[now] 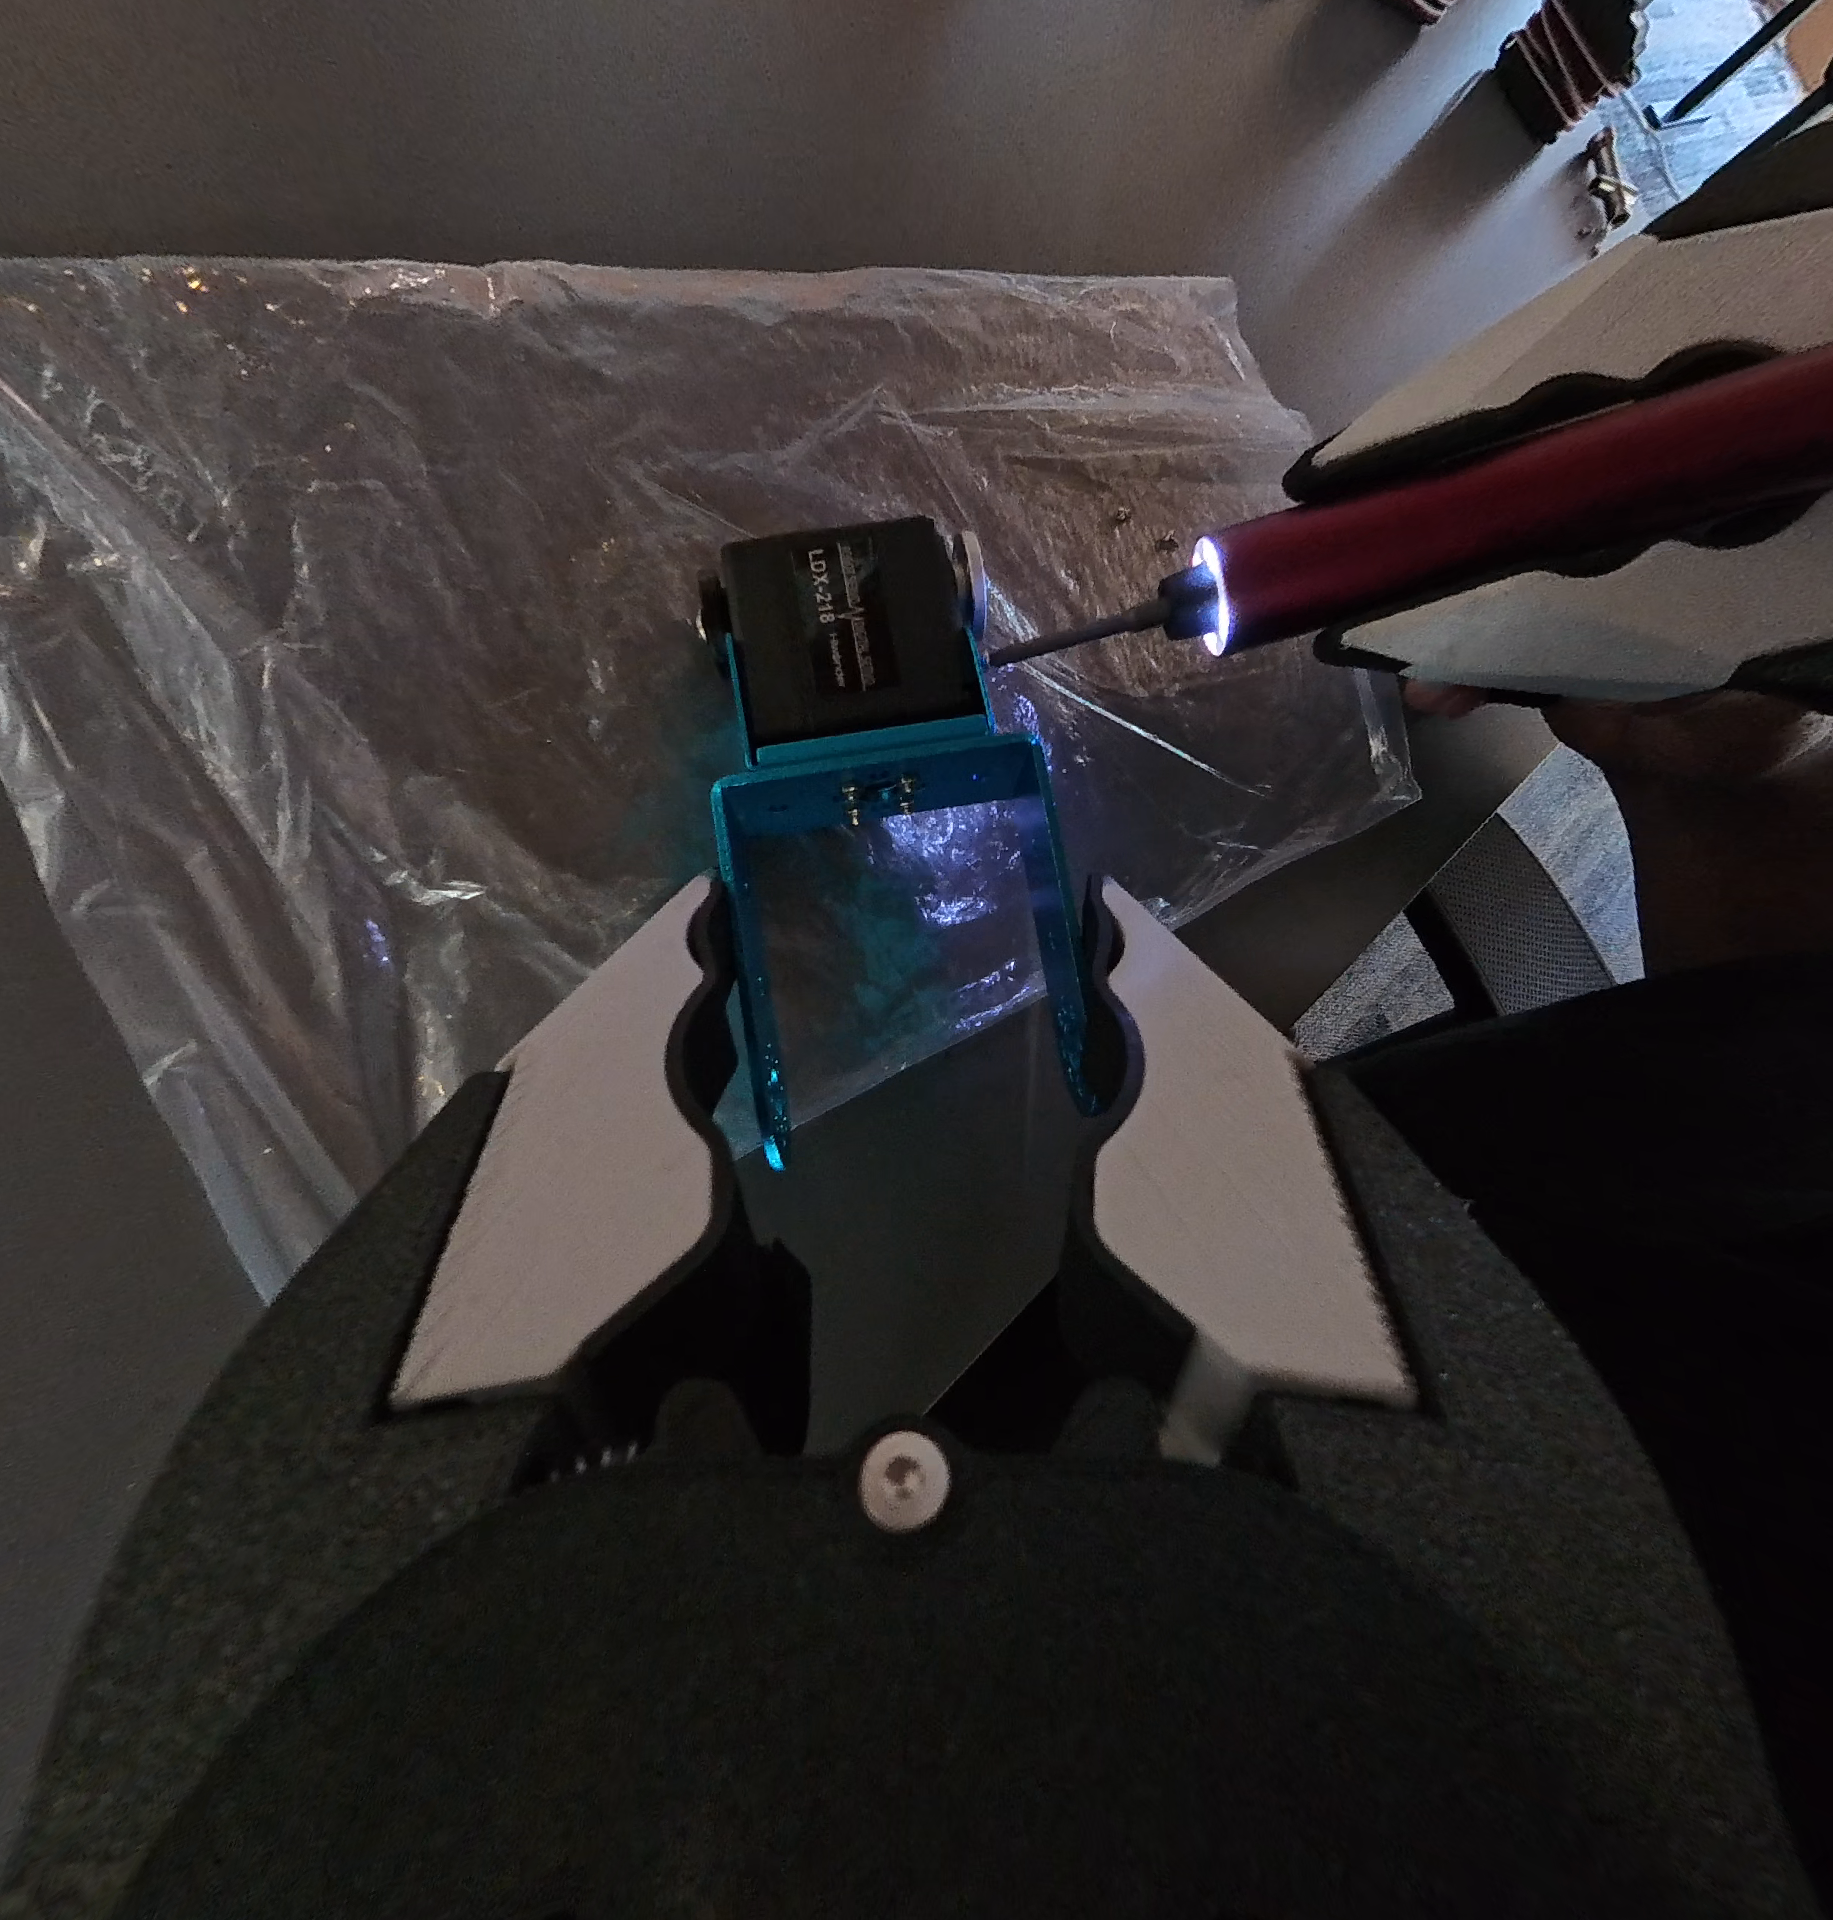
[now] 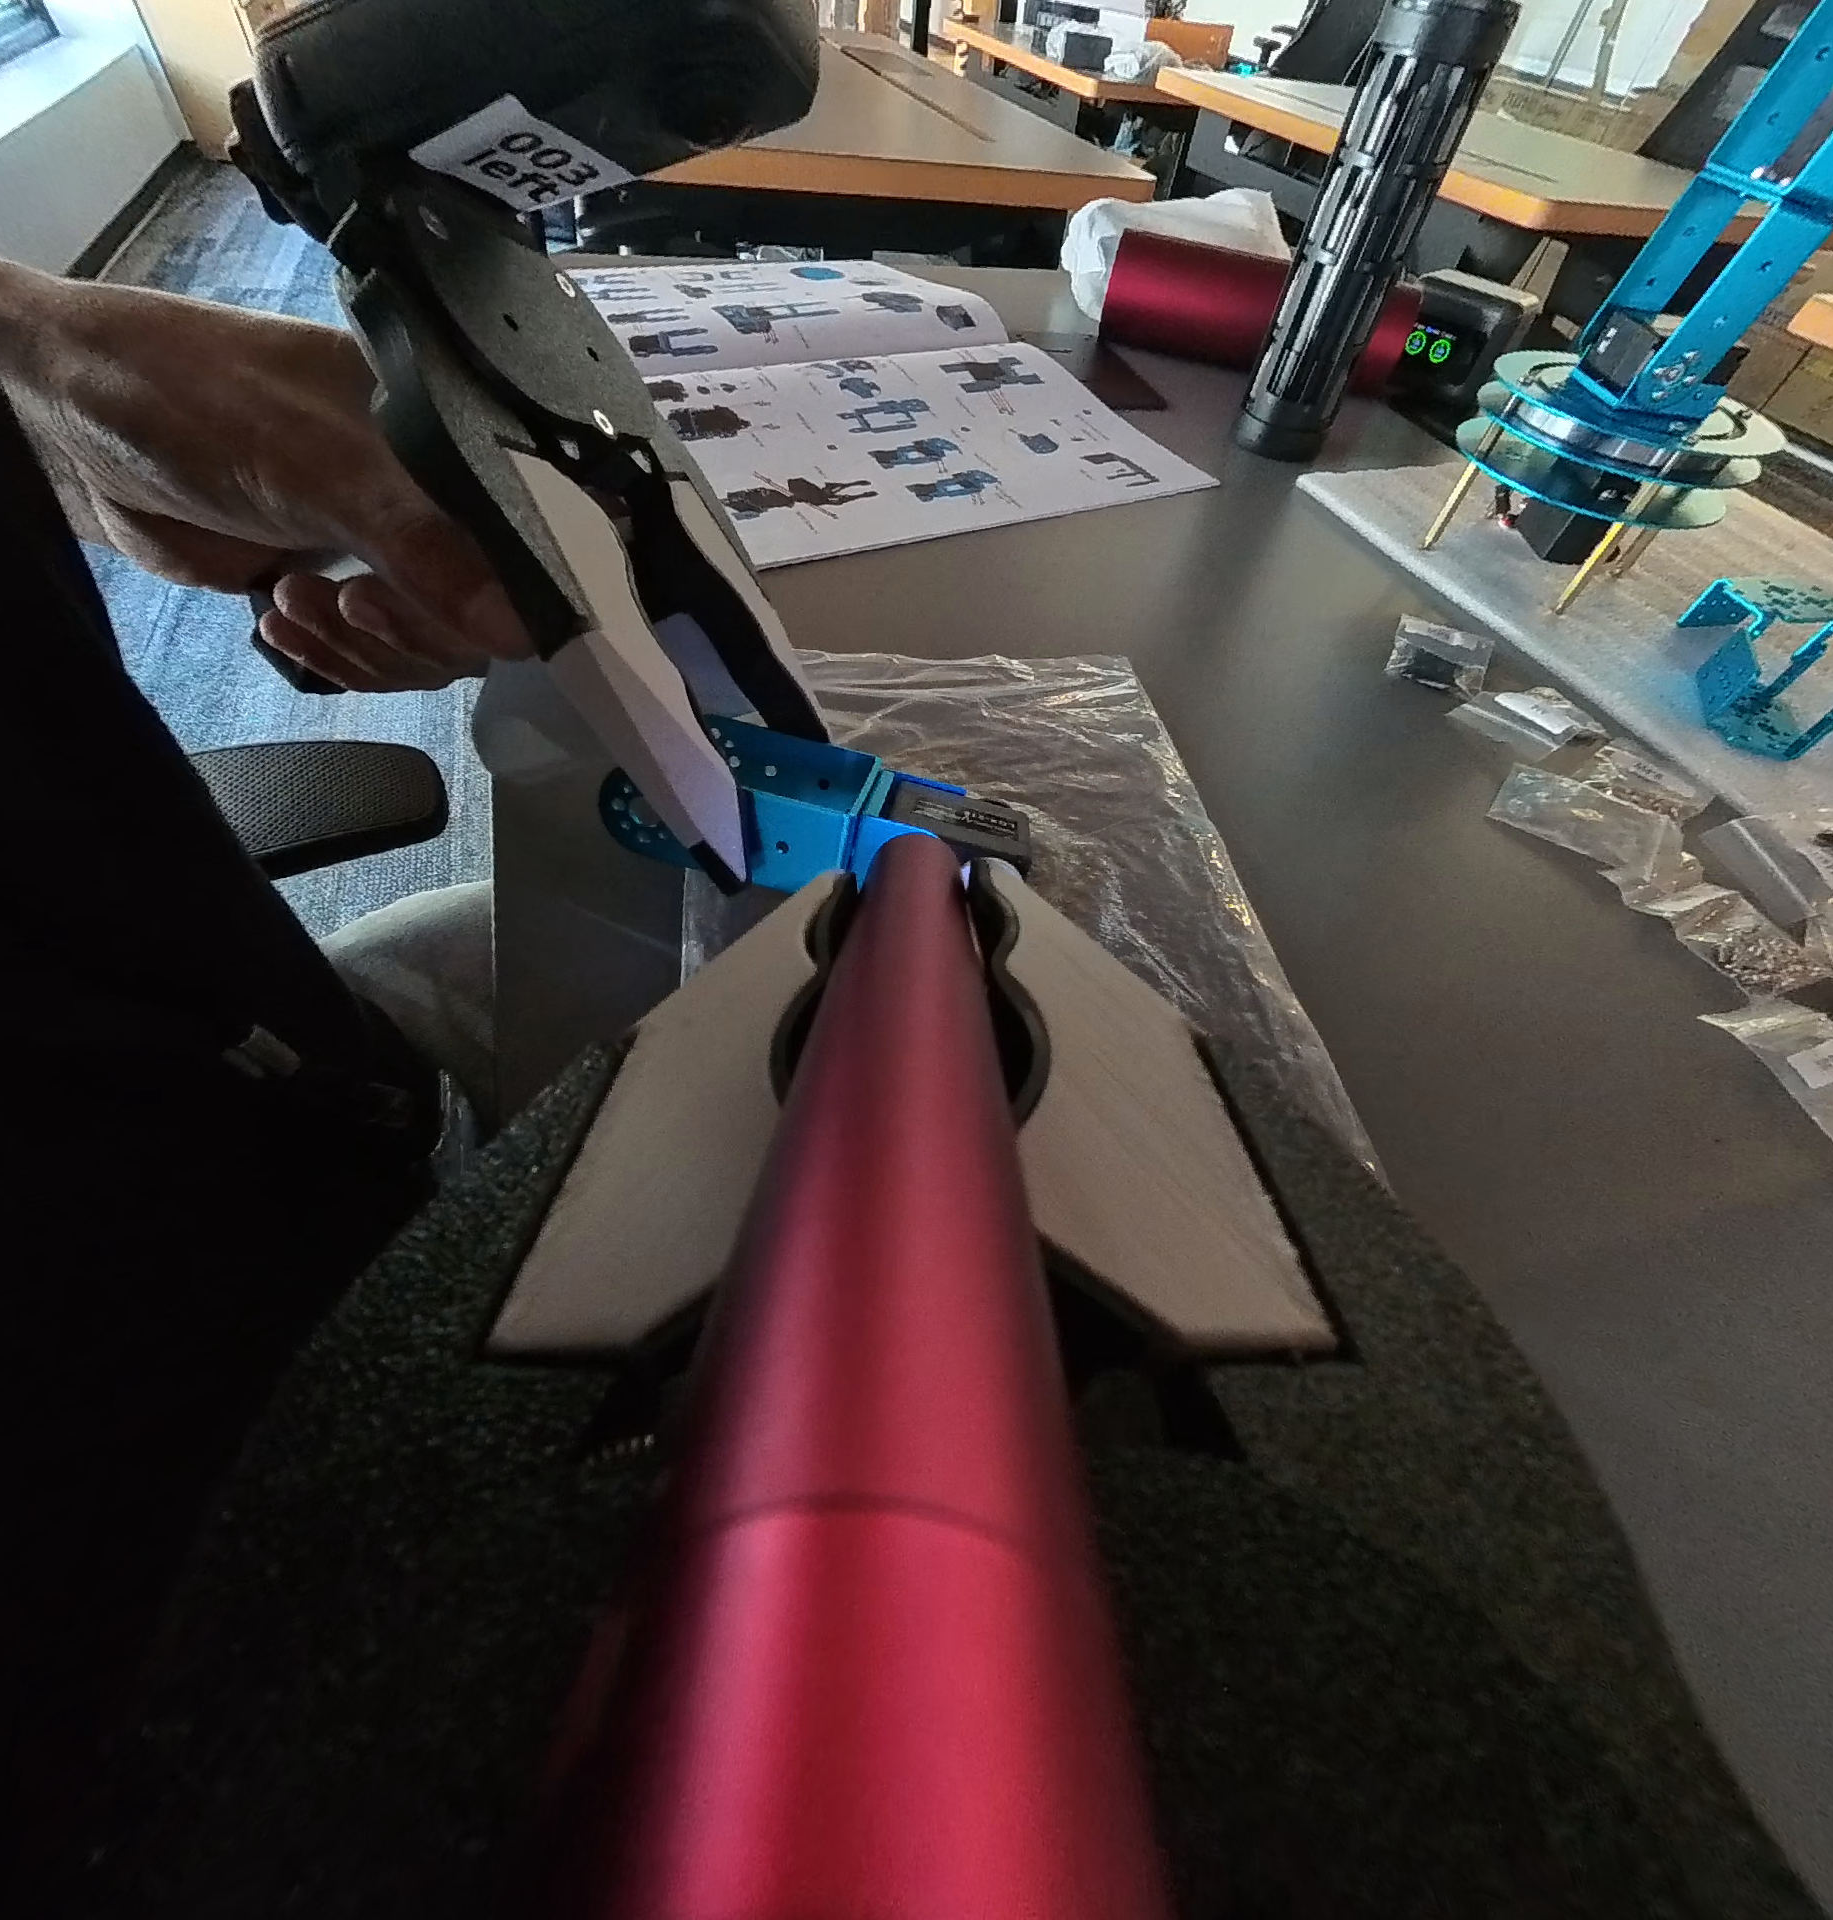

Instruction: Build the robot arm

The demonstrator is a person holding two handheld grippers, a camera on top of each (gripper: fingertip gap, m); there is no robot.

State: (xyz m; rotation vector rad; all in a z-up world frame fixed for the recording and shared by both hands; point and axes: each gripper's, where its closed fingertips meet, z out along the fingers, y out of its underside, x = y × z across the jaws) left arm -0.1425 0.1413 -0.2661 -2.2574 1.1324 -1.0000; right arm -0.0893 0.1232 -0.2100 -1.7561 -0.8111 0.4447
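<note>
My left gripper (image 1: 907, 904) is shut on a blue U-shaped metal bracket (image 1: 881, 800) that carries a black servo motor (image 1: 850, 623) at its far end. It holds them just above a clear plastic bag (image 1: 372, 582). My right gripper (image 2: 907, 883) is shut on a red electric screwdriver (image 2: 891, 1195). In the left wrist view the screwdriver (image 1: 1514, 499) has its lit tip and thin bit at the servo's right side, by the bracket's edge. The left gripper (image 2: 720, 831) and the bracket (image 2: 808, 821) also show in the right wrist view.
On the dark table (image 2: 1411, 831) lie an open instruction booklet (image 2: 891, 405), small bags of hardware (image 2: 1670, 852), a loose blue bracket (image 2: 1764, 665), a part-built blue robot arm on a round base (image 2: 1639, 416), a black cylinder (image 2: 1348, 229) and a red case (image 2: 1192, 291).
</note>
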